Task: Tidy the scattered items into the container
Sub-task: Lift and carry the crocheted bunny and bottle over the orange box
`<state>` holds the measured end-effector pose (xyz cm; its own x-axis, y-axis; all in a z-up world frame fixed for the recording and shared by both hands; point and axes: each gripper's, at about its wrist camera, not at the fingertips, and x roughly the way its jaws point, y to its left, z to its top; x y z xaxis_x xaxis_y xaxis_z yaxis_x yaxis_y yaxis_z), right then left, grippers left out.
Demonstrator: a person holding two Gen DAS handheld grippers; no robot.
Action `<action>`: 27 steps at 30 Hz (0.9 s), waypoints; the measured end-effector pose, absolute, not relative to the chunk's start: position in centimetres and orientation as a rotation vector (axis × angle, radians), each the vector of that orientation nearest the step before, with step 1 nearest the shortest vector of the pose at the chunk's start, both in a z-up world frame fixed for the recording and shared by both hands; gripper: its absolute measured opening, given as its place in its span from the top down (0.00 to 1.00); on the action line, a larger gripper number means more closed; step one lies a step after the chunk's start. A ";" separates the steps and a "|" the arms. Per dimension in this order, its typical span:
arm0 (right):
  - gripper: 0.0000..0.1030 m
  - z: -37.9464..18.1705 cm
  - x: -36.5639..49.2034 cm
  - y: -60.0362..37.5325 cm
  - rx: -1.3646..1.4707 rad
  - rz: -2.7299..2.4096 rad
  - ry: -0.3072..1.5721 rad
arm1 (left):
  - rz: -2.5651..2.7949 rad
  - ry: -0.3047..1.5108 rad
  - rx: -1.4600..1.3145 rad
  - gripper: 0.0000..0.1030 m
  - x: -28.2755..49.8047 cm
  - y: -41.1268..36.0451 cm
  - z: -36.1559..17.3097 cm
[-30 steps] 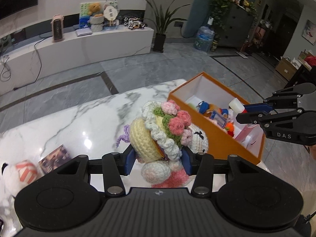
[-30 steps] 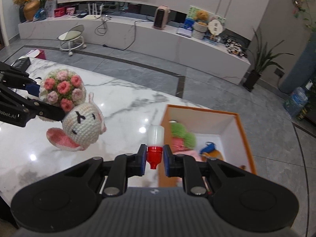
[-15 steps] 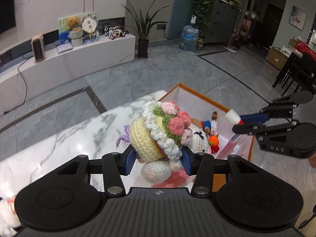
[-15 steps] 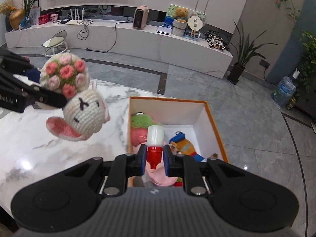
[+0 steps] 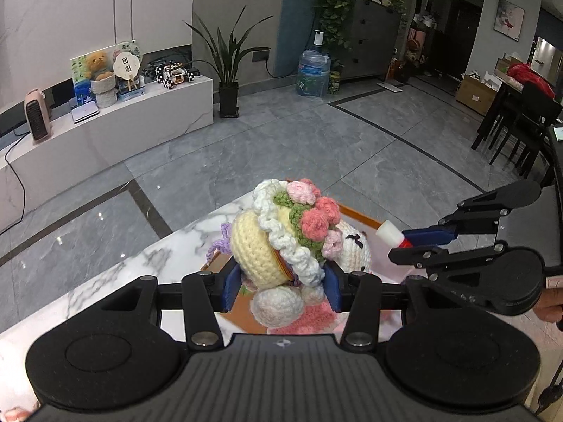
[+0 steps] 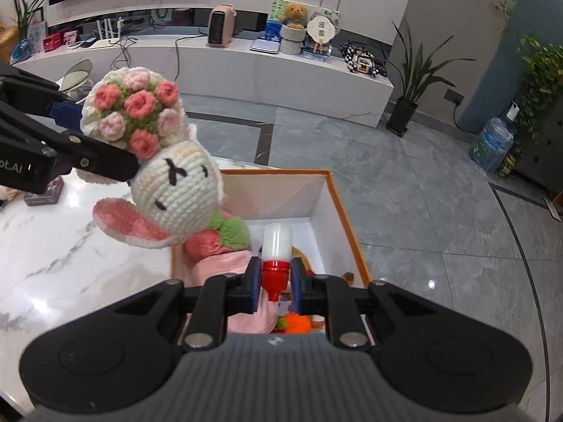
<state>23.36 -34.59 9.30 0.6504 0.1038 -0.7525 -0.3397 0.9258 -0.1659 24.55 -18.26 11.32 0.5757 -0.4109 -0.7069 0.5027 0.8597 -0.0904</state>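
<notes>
Left gripper [image 5: 281, 286], half open, clamps a crocheted bunny doll [image 6: 176, 190] hanging over the orange box's [image 6: 346, 218] rim at 9 o'clock. Right gripper [image 6: 276, 283], nearly closed, pinches a small bottle [image 6: 278, 242] by its red cap above the box's middle, over toys already inside. Released now, the doll could catch the rim and tumble onto the marble table [image 6: 67, 242].
</notes>
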 end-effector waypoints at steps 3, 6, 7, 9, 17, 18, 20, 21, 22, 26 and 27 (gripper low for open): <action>0.81 8.7 24.6 -35.2 -0.298 0.247 0.836 | -0.539 0.800 0.135 0.46 25.7 -19.2 10.8; 0.81 8.1 25.6 -35.7 -0.294 0.242 0.845 | -0.545 0.813 0.149 0.46 26.7 -20.1 10.0; 0.81 7.9 25.8 -35.8 -0.294 0.242 0.847 | -0.546 0.818 0.153 0.46 26.9 -20.3 9.7; 0.81 7.4 26.5 -36.0 -0.293 0.240 0.852 | -0.548 0.827 0.158 0.46 27.5 -20.7 9.1; 0.81 5.3 29.9 -36.9 -0.284 0.229 0.878 | -0.545 0.849 0.173 0.46 29.9 -22.0 7.3; 0.81 5.0 30.4 -37.0 -0.282 0.226 0.883 | -0.543 0.852 0.177 0.46 30.3 -22.2 7.0; 0.81 4.3 31.3 -37.2 -0.277 0.222 0.894 | -0.541 0.860 0.183 0.46 30.8 -22.6 6.5; 0.81 4.0 31.8 -37.3 -0.275 0.220 0.898 | -0.541 0.865 0.186 0.46 31.0 -22.8 6.1; 0.81 3.7 32.1 -37.4 -0.273 0.220 0.902 | -0.542 0.870 0.189 0.46 31.3 -23.0 5.8; 0.81 2.7 32.9 -37.4 -0.272 0.221 0.915 | -0.540 0.888 0.197 0.46 31.9 -23.7 4.5; 0.81 2.4 33.2 -37.3 -0.274 0.223 0.919 | -0.540 0.893 0.201 0.46 32.1 -23.8 4.2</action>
<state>33.19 -37.35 2.38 0.5876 0.0724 -0.8059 -0.3047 0.9425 -0.1375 32.08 -23.83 4.17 0.5048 -0.3622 -0.7836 0.5258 0.8489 -0.0538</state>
